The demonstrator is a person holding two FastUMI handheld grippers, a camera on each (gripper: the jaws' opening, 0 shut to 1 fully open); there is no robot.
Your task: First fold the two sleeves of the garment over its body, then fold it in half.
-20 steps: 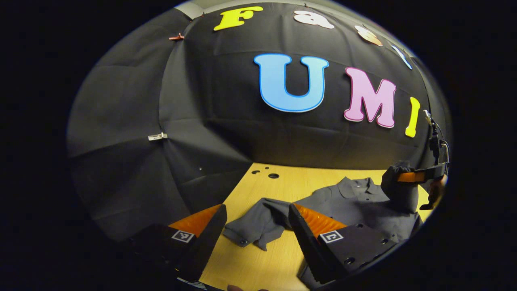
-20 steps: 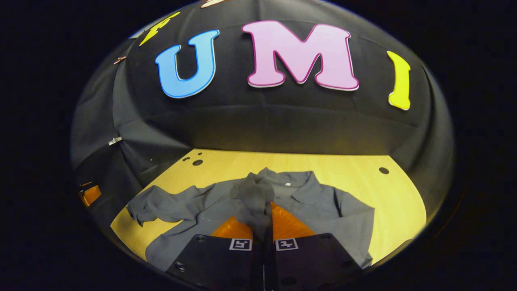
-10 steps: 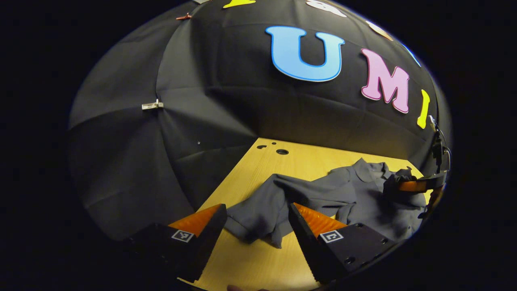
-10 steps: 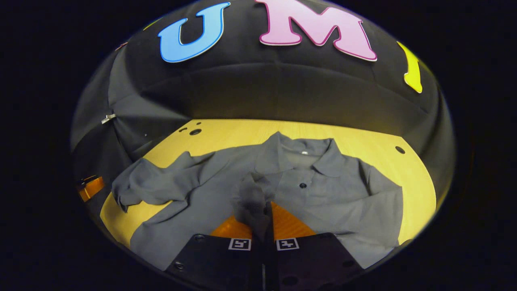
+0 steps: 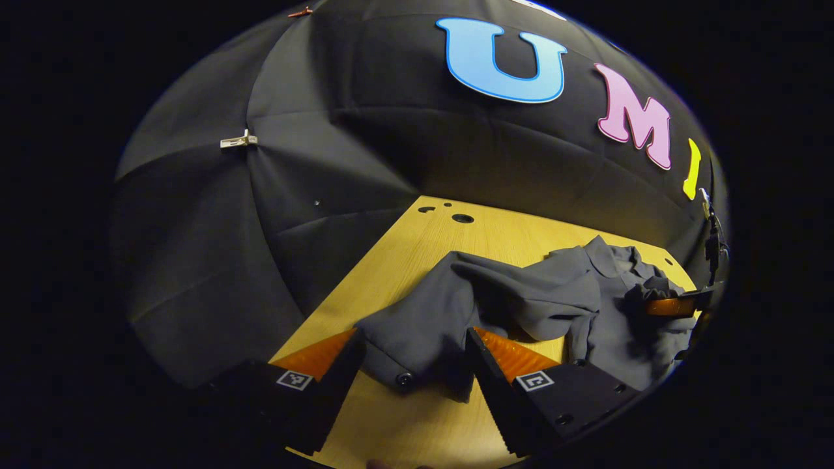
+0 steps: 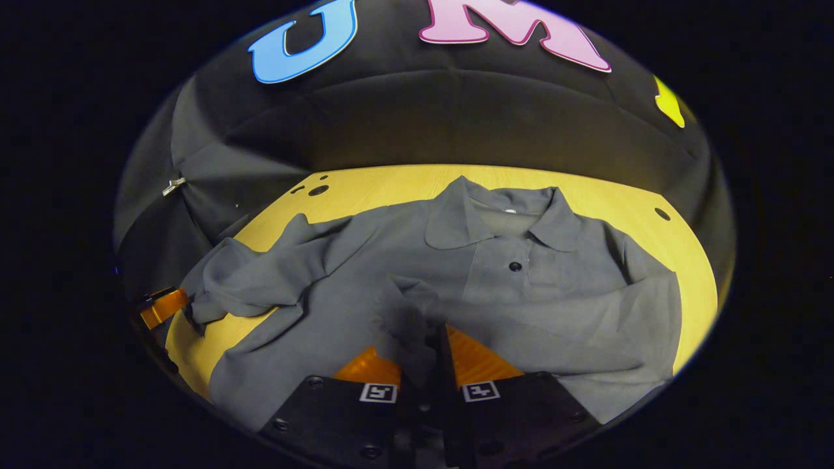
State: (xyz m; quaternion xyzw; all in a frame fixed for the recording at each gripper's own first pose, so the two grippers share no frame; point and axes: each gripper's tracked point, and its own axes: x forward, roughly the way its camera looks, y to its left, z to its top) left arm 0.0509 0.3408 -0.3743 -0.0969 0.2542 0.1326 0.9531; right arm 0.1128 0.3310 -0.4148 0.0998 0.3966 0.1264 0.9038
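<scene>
Black cloth hangs behind a yellow wooden bench [image 6: 625, 195], and a grey shirt [image 6: 521, 293] is spread across it, collar toward the back edge. The sleeve-folding step seems to be in hand. One sleeve [image 6: 417, 312] is pinched between the pressed-together fingers of the right gripper [image 6: 433, 352], low over the shirt's body. The other sleeve [image 5: 417, 326] lies between the spread fingers of the left gripper [image 5: 414, 358], near the bench's left edge, not yet squeezed. Next, those fingers probably need closing on it.
</scene>
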